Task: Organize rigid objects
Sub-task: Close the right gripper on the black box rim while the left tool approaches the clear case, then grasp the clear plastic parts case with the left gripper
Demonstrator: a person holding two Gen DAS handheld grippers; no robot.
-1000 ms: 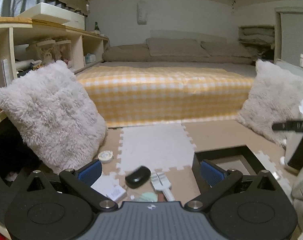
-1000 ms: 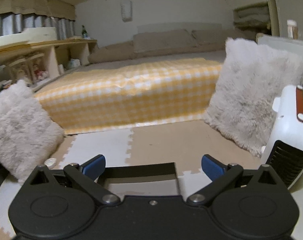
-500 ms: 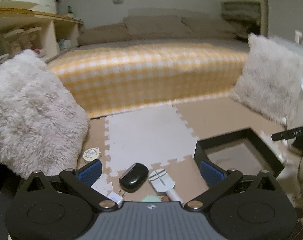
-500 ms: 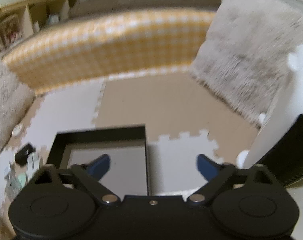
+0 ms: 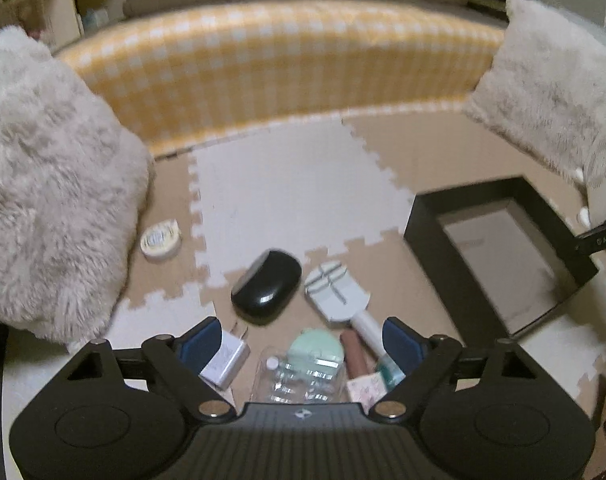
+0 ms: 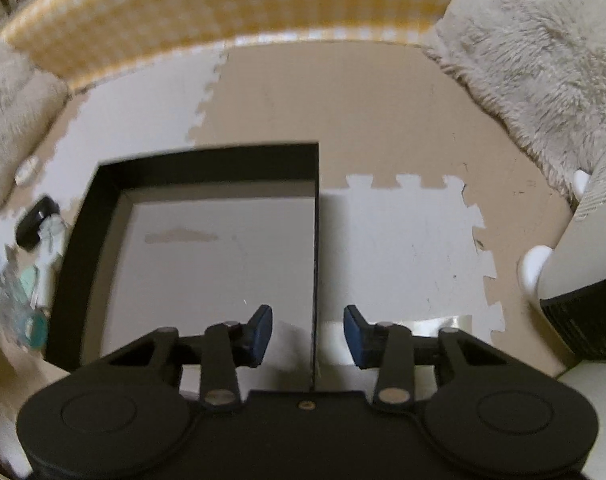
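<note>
A black open box (image 5: 455, 204) lies on the foam floor mat at the right; its right wall (image 6: 315, 240) runs between the fingers of my right gripper (image 6: 307, 330), which is partly closed and not touching it. My left gripper (image 5: 299, 340) is open above a cluster of small items: a black mouse-like case (image 5: 267, 286), a white comb tool (image 5: 335, 288), a white charger plug (image 5: 225, 358), a mint round item (image 5: 315, 350), a clear plastic pack (image 5: 299, 380) and a brown tube (image 5: 355, 354). A round tape tin (image 5: 161, 238) lies further left.
Fluffy pillows stand at the left (image 5: 51, 184) and right (image 5: 551, 92). A yellow checked bed (image 5: 283, 64) runs along the back. A white heater (image 6: 583, 272) stands at the right of the box. The floor is tan and white puzzle mat (image 5: 295, 188).
Both grippers tilted down toward the floor and moved forward. The right gripper's fingers narrowed and came over the box's right wall. The small items came close under the left gripper.
</note>
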